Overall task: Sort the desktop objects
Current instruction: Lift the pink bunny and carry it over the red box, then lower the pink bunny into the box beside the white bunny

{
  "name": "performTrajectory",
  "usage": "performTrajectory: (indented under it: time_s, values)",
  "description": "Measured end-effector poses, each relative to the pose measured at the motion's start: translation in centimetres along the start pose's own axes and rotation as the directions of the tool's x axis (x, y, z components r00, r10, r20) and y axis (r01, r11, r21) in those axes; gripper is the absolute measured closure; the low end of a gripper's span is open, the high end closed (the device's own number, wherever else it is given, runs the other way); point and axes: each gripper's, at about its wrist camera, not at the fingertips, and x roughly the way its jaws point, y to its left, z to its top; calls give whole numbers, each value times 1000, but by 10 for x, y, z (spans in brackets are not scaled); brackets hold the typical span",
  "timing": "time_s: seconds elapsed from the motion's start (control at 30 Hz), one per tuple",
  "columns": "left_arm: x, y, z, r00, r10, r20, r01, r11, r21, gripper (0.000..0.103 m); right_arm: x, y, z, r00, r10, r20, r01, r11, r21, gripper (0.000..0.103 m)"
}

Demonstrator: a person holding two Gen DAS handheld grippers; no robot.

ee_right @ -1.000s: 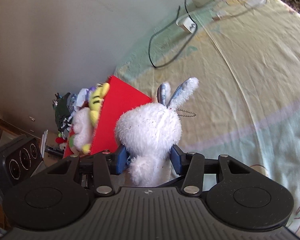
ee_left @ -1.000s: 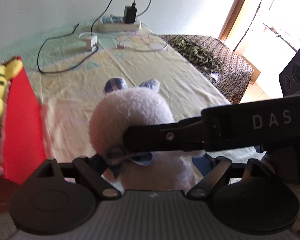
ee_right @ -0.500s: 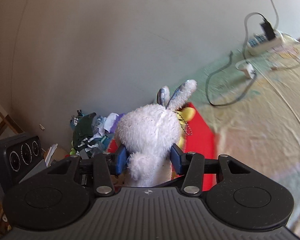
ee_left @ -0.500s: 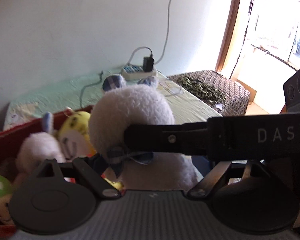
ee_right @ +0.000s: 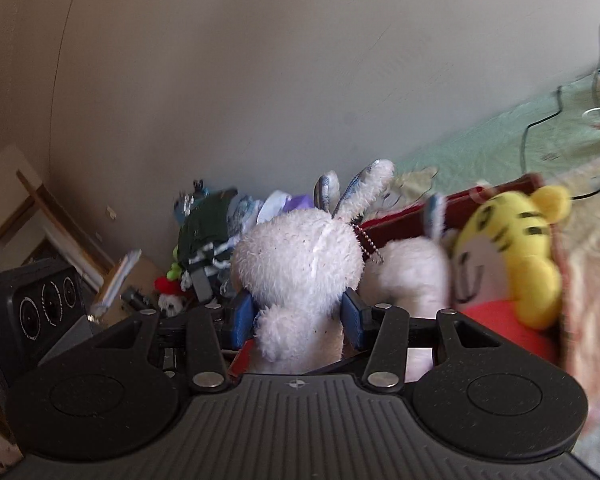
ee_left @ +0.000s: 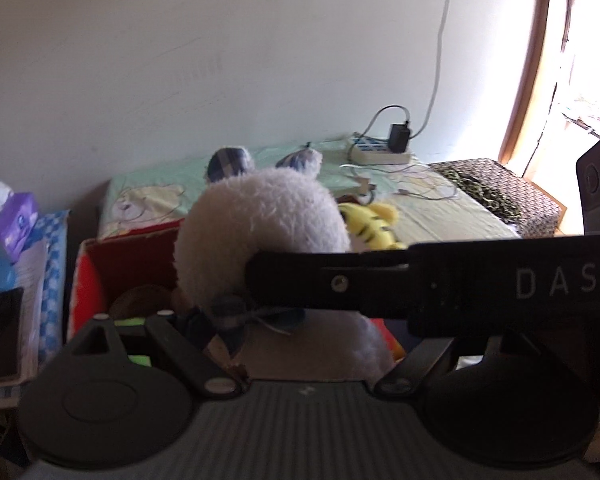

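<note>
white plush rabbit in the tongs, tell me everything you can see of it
The white plush rabbit is fluffy, with two blue-checked ears, a round tail, a ball chain at its head and a blue bow at its neck. It is upright, its back to the right camera. The right tongs clamp its body between blue pads, above the red box of plush toys.

Bed (ee_left: 452, 216), pale printed sheet; on it: red box (ee_left: 88, 276), power strip (ee_left: 380, 152), cables (ee_left: 412, 184).
</note>
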Motion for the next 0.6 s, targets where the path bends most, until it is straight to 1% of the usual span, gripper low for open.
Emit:
performTrajectory:
  time_s: [0.13, 0.3, 0.47, 0.53, 0.6]
  values:
    - [12, 26, -5, 999, -7, -31, 6, 999, -48, 17, 16, 8, -4, 999, -27, -39, 25, 999, -32, 54]
    - [34, 41, -7, 996, -48, -80, 39, 994, -105, 17, 30, -2, 0, 995, -47, -83, 46, 999, -8, 54]
    - [49, 48, -8, 993, -56, -108, 44, 993, -108, 17, 35, -12, 0, 991, -66, -113, 67, 998, 8, 55]
    - [54, 50, -10, 991, -53, -125, 40, 994, -101, 17, 41, -12, -3, 988, -82, -131, 80, 997, -20, 55]
    - [57, 50, -13, 990, -47, -130, 36, 995, -88, 18, 44, -10, -5, 988, -87, -128, 83, 996, -36, 55]
